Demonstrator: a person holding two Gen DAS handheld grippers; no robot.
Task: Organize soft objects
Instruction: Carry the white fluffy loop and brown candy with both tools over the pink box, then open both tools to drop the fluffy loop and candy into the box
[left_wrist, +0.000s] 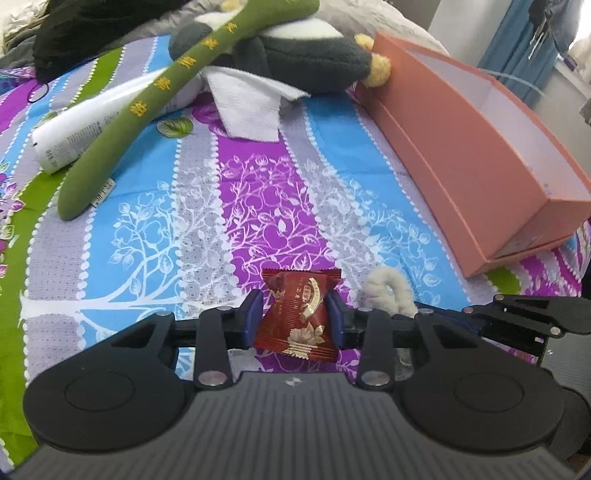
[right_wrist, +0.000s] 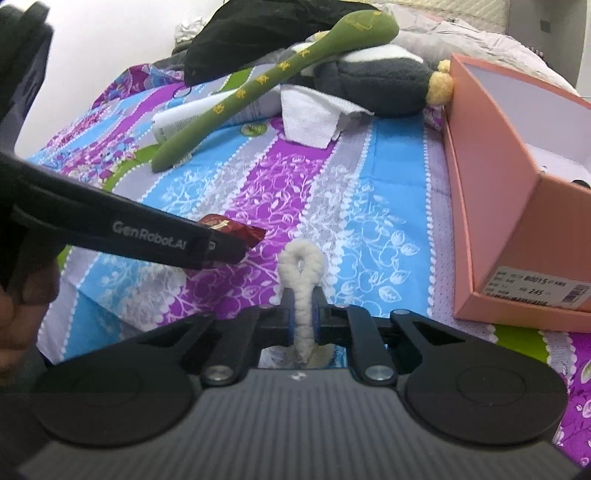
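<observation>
Left gripper (left_wrist: 295, 317) clamped on red packet (left_wrist: 297, 314); right gripper (right_wrist: 303, 319) pinching white loop (right_wrist: 301, 288), both low over the sheet (left_wrist: 258, 192), likely for lifting into the pink box (left_wrist: 480, 184) at right. Plush toys (left_wrist: 295, 48) piled beyond.

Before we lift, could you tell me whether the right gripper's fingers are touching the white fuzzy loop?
Touching: the right wrist view shows both fingers pressed against the white fuzzy loop.

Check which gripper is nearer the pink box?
Right. The right gripper, its jaws shut on the white fuzzy loop, sits just beside the pink box. The left gripper, holding the red candy packet, is farther off, beyond the right one.
</observation>
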